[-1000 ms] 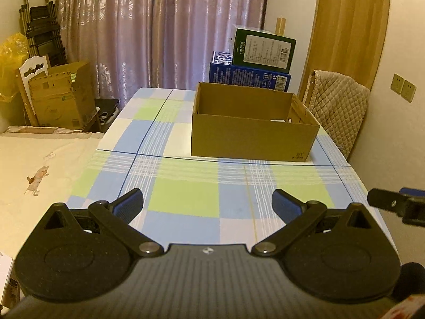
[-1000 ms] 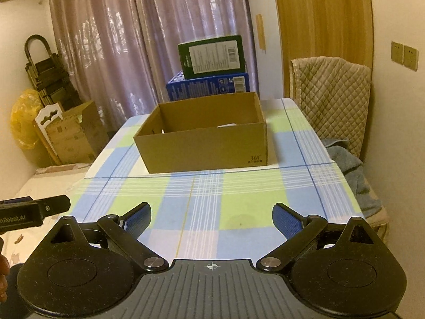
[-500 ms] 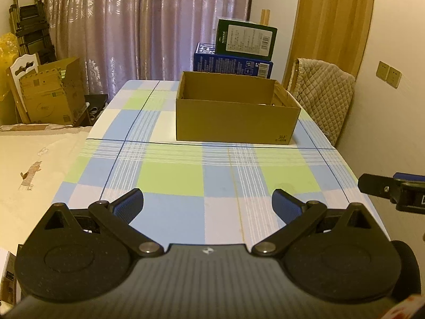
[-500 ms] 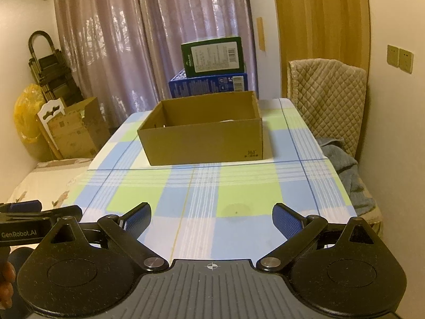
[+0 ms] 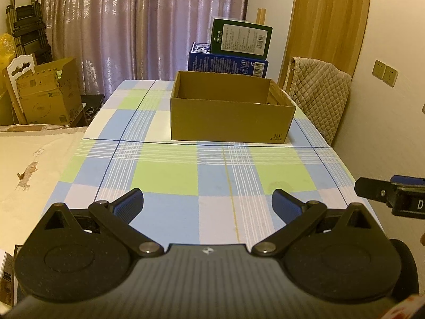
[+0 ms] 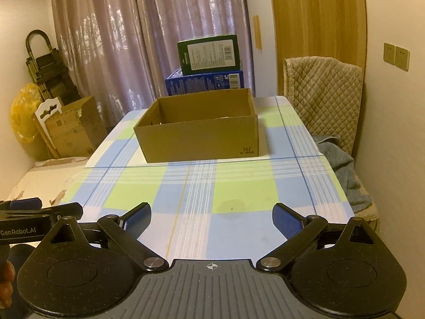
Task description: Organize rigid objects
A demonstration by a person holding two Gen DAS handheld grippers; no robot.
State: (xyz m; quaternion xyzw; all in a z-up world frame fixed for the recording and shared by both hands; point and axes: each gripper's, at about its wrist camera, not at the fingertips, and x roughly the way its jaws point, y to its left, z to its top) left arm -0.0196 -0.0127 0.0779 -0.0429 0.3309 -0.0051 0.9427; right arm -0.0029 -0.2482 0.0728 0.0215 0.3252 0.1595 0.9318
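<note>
An open brown cardboard box (image 5: 231,118) stands on the checked tablecloth (image 5: 164,175) at the far middle of the table; it also shows in the right wrist view (image 6: 199,135). Its contents are mostly hidden by its walls. My left gripper (image 5: 207,204) is open and empty, above the table's near edge. My right gripper (image 6: 212,219) is open and empty, also near the front edge. Each gripper shows at the edge of the other's view: the right gripper (image 5: 390,196) and the left gripper (image 6: 39,214).
A green box (image 5: 240,40) sits on a blue box (image 5: 228,62) behind the cardboard box. A quilted chair (image 5: 318,93) stands at the right, with a grey cloth (image 6: 342,170) on its seat. Cardboard boxes (image 5: 45,93) and a bed (image 5: 32,164) are at the left.
Both grippers have pulled back from the cardboard box, which now looks farther away. Both stay open and empty.
</note>
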